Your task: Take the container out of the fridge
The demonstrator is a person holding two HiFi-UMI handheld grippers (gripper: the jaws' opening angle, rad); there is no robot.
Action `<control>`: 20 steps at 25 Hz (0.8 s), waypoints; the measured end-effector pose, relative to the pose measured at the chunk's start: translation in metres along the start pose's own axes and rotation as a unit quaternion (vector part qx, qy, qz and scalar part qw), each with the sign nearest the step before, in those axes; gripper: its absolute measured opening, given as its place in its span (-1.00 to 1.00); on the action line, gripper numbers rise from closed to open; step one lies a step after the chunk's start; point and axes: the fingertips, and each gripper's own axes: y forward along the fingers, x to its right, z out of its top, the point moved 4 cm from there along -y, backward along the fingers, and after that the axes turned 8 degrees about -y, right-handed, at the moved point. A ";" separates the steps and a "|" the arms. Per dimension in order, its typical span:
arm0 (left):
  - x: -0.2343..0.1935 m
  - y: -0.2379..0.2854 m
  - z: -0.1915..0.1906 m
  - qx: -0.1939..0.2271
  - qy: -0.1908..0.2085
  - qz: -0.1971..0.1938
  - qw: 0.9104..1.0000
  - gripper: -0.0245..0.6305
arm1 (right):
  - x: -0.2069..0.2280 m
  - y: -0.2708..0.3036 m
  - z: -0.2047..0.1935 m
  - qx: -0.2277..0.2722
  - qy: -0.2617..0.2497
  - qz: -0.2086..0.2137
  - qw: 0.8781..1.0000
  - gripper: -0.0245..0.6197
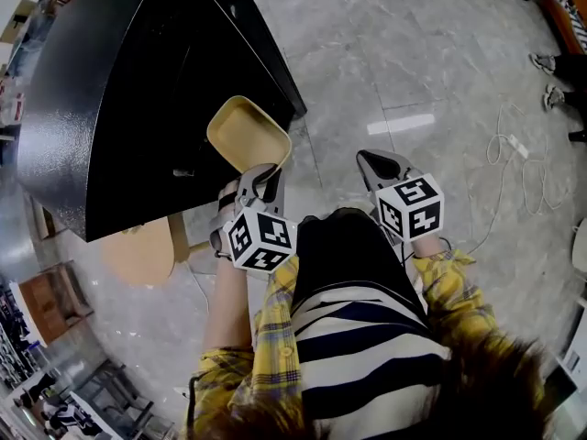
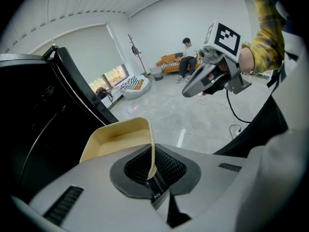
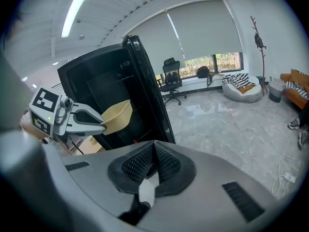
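Left gripper (image 2: 153, 170) jaws pinch only the thin rim of the container (image 2: 118, 139), right gripper (image 3: 153, 164) closed on nothing; risk: container pivots loose or clips fridge (image 1: 110, 108) at upper left.

Left hand-held gripper (image 2: 152, 172) clamps the cream container (image 2: 120, 138) by its rim — black fridge (image 2: 38, 115) alongside.

**Container (image 1: 248, 134) just outside fridge (image 1: 119, 99)**

Fridge at upper left in the head view. Container just before its open front, near rim pinched between the jaws of left gripper (image 1: 260, 180). Right gripper (image 1: 381, 168) off to the right, apart, jaws together, above floor (image 1: 413, 53). Cable (image 1: 514, 168) farther right, on the floor.
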 end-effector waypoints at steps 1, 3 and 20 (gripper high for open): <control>0.003 -0.002 -0.001 0.000 -0.001 -0.004 1.000 -0.83 | 0.001 -0.002 0.001 0.000 -0.003 -0.002 1.000 -0.84; 0.010 -0.006 -0.003 0.000 -0.003 -0.013 1.000 -0.83 | 0.001 -0.005 0.004 0.002 -0.008 -0.003 1.000 -0.84; 0.025 -0.015 0.001 0.005 -0.003 -0.013 1.000 -0.83 | 0.006 -0.017 0.023 0.027 -0.029 0.004 0.999 -0.84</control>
